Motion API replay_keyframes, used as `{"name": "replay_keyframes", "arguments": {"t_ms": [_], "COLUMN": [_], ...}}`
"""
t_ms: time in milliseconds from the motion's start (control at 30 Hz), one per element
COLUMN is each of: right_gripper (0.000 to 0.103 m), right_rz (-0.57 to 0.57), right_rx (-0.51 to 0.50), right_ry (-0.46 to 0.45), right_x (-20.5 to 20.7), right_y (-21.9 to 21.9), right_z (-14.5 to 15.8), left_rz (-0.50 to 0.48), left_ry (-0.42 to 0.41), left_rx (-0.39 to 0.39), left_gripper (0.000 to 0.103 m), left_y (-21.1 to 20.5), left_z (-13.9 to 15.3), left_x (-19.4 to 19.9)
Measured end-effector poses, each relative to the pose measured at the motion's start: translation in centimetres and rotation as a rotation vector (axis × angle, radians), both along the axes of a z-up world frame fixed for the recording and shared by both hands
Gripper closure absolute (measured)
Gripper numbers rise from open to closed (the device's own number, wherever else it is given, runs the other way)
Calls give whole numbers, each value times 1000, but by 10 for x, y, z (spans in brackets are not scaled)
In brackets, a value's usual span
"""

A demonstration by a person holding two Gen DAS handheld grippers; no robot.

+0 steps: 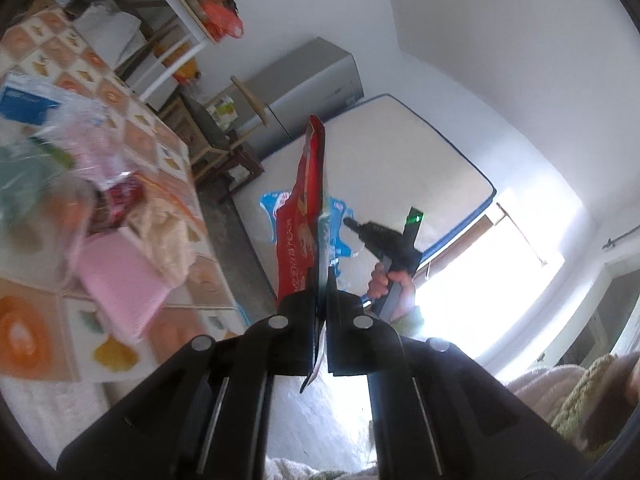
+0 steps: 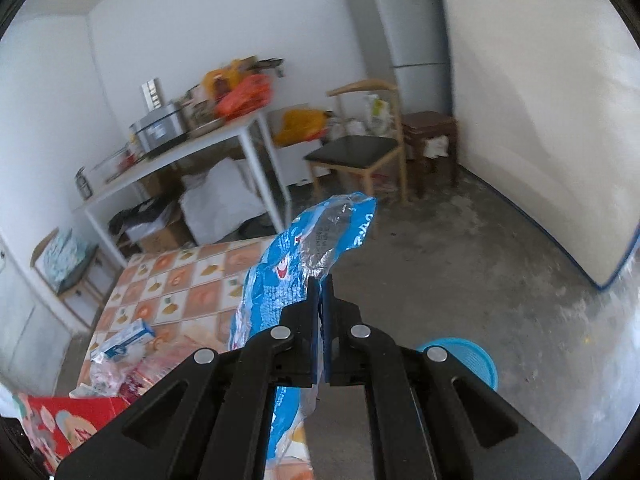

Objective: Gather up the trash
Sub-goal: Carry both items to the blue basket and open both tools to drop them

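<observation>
Holding a blue snack wrapper [image 2: 304, 256] clamped in my right gripper [image 2: 321, 312], its length running forward past the fingers, I see the blue bin [image 2: 472, 360] just right, below; my left gripper [image 1: 322, 312] pinches a red wrapper [image 1: 306, 216].

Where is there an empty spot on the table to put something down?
The far part of the checked table, beyond the small blue and white box, is bare. The near end is crowded: the box, crinkly plastic bags and a red packet lie packed together there. The grey floor beside the blue basket is open too.
</observation>
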State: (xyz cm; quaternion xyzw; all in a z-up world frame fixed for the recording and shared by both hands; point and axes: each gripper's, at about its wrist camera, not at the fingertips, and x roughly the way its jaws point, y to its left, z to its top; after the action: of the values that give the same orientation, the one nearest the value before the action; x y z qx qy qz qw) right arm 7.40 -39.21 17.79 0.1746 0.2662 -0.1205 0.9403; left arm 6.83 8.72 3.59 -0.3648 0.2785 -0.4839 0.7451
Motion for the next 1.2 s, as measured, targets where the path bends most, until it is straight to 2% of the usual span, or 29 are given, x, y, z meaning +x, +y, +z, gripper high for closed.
{"name": "replay_keyframes", "arguments": {"t_ms": [333,567,700,833,1067,1200], "right_gripper": [101,101,101,101,101,101], "right_rz": [-137,-204,-229,-253,-295,-321], "right_rx": [118,178,211,237,280,280], "right_ry": [27,71,103,141,191,218], "right_x": [-55,-63,-61,-54,-41,-40], "right_y": [-87,-121,-136,-148,-172,-183], "right_z": [-55,-95,-124,-150,-192,-213], "left_rz": [-136,-222,-290,-327,-415,-443], "left_ry": [39,82,123,125,173,192], "left_rx": [97,222,354,493,717,872], "left_gripper": [101,101,101,101,101,101], "left_y": [-103,-192,-259,-317,-425,-479], "left_z": [14,14,6,-8,-48,-80], "left_x": [59,111,140,156,180,186]}}
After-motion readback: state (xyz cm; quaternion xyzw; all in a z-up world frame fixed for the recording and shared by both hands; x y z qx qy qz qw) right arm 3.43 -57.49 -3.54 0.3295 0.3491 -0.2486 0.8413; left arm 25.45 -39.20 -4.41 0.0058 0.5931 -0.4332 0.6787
